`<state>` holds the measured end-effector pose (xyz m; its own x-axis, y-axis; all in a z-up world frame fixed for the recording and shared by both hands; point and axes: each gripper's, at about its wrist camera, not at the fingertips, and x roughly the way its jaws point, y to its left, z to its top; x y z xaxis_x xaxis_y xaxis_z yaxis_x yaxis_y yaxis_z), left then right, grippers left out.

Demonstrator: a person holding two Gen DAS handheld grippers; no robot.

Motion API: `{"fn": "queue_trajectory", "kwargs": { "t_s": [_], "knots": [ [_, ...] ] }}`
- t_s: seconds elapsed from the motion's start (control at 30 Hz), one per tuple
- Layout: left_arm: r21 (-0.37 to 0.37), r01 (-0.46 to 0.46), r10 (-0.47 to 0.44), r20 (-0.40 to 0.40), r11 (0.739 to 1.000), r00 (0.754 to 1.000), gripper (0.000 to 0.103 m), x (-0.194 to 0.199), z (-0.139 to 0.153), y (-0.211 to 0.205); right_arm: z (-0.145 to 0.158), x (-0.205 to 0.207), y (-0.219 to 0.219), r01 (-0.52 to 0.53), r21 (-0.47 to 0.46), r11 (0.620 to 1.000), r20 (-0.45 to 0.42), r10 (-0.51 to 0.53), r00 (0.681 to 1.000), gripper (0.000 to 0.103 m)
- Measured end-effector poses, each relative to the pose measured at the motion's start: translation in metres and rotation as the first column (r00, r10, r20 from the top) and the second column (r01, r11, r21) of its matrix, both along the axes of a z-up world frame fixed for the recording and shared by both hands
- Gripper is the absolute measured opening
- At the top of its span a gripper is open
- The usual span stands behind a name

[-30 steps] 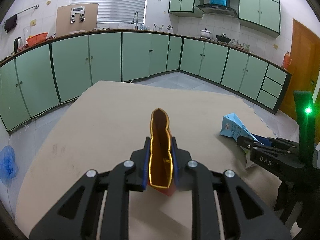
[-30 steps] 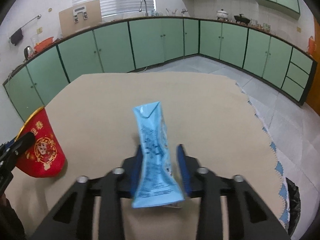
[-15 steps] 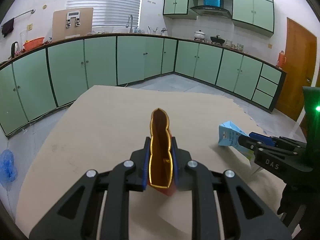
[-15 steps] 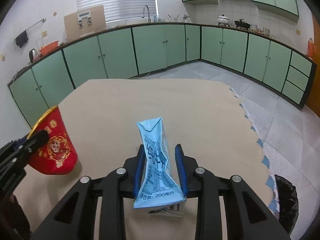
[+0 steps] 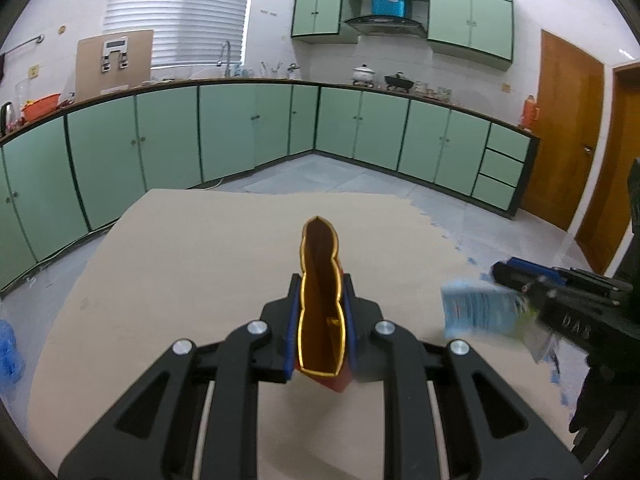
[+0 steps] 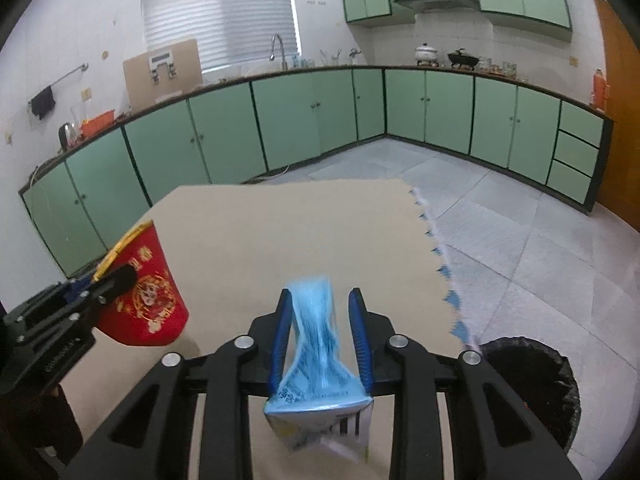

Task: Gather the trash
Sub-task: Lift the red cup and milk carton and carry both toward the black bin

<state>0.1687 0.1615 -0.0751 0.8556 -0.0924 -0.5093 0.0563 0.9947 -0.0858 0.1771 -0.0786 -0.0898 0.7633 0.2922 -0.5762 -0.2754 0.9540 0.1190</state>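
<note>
My left gripper (image 5: pixel 320 304) is shut on a squashed red paper cup with a gold rim (image 5: pixel 320 308), held above the beige table (image 5: pixel 192 248). The cup also shows at the left of the right wrist view (image 6: pixel 146 300). My right gripper (image 6: pixel 322 332) is shut on a light blue drink carton (image 6: pixel 318 364), blurred by motion and tilted, above the table's right side. In the left wrist view the carton (image 5: pixel 476 312) and the right gripper (image 5: pixel 508 292) are at the right.
A black-lined trash bin (image 6: pixel 532 384) stands on the grey tiled floor at the lower right, beside the table's scalloped edge (image 6: pixel 440 264). Green cabinets (image 5: pixel 240 132) line the walls. A blue bag (image 5: pixel 8 352) lies on the floor at the left.
Both grippers have risen and pulled back with their loads. The carton has swung and blurred in the right gripper. The trash bin has come further into the right wrist view.
</note>
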Motion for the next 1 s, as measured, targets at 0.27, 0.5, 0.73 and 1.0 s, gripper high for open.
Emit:
{"fn": "queue_trajectory", "kwargs": {
  "t_s": [0.27, 0.5, 0.73, 1.0],
  "knots": [
    [-0.003, 0.070, -0.070, 0.007, 0.998, 0.998, 0.017, -0.013, 0.002, -0.034, 0.006, -0.016, -0.028, 0.014, 0.001, 1.000, -0.014, -0.014, 1.000, 0.000],
    [0.009, 0.070, -0.070, -0.017, 0.998, 0.997, 0.017, -0.015, -0.011, -0.035, -0.007, -0.027, -0.044, 0.013, 0.012, 1.000, -0.036, -0.013, 0.999, 0.031],
    [0.022, 0.075, -0.075, -0.041, 0.997, 0.996, 0.017, -0.017, -0.023, -0.037, -0.038, -0.030, -0.037, 0.026, -0.040, 0.999, -0.110, -0.030, 0.993, 0.069],
    [0.030, 0.072, -0.070, -0.053, 0.997, 0.996, 0.017, -0.019, -0.027, -0.032, -0.077, -0.020, -0.030, 0.011, -0.078, 0.997, -0.237, -0.030, 0.971, 0.048]
  ]
}}
